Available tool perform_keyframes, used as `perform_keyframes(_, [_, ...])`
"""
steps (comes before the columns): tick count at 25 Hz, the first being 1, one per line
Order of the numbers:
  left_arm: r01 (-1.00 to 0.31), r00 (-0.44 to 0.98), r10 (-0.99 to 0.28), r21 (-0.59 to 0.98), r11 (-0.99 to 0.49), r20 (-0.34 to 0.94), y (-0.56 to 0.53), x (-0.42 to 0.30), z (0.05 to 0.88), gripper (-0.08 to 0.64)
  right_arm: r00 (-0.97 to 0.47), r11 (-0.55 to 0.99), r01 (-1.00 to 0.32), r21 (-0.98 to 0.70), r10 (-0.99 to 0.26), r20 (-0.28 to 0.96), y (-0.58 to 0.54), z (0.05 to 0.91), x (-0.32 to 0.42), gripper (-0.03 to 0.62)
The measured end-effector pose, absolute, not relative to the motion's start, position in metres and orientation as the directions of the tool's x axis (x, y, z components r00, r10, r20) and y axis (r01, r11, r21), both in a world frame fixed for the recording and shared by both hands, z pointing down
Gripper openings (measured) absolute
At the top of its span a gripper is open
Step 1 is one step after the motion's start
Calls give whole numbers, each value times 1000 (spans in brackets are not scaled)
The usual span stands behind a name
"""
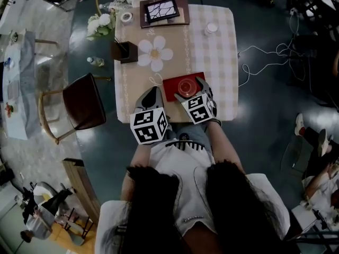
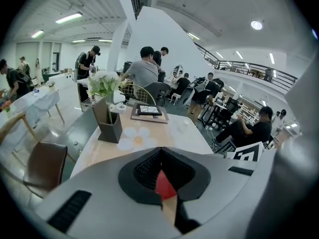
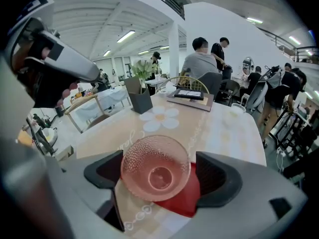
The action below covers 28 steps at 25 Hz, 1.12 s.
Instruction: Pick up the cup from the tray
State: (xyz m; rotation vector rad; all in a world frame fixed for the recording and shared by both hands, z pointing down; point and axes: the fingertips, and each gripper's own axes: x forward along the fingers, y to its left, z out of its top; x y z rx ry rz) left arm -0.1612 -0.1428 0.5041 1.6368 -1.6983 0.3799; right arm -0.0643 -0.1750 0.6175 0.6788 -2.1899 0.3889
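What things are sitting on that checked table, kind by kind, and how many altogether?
Pink glass cup: 1
Red tray: 1
Flower-shaped mat: 1
Dark holder with white flowers: 1
Brown board with a frame: 1
Tape roll: 1
Small white round item, unclear what: 1
Total: 7

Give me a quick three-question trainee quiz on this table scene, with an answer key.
1. True or false: the cup sits between the open jaws of the right hand-held gripper.
2. The tray is: A red, B blue, C green.
3. Fill in: the jaws of the left hand-held gripper are ____ (together or apart).
Key: 1 true; 2 A; 3 together.
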Motion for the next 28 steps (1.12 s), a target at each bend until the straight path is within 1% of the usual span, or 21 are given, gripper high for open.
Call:
perform_keyframes(3, [-950, 72, -727, 268, 157, 683, -144, -163, 507, 6, -514, 826, -561, -53, -298, 804, -172, 626, -63, 451])
perform_keyframes(4, [-951, 69, -725, 266, 160, 686, -144, -163, 508, 6, -512, 829, -557, -54, -292, 808, -172, 627, -63, 406])
perform_keyframes(5, [-951, 67, -723, 263, 162, 688, -144, -164, 508, 6, -513, 830, -555, -55, -289, 809, -171, 627, -65, 399])
perform_keyframes(10, [-952, 63, -725, 259, 161, 686, -144, -165, 508, 6, -514, 835, -547, -55, -284, 810, -171, 625, -67, 396])
perform_keyframes(14, [-955, 71, -734, 260, 146, 676, -144, -162, 506, 6, -520, 828, -558, -50, -303, 798, -175, 614, -62, 396])
perform_keyframes(20, [-958, 125, -744, 274, 80, 656, -152, -142, 503, 6, -477, 769, -639, -34, -361, 801, -189, 606, -30, 396])
perform_keyframes(28, [-952, 217, -744, 305, -18, 632, -172, -100, 501, 6, -389, 664, -748, 5, -444, 807, -202, 599, 40, 396])
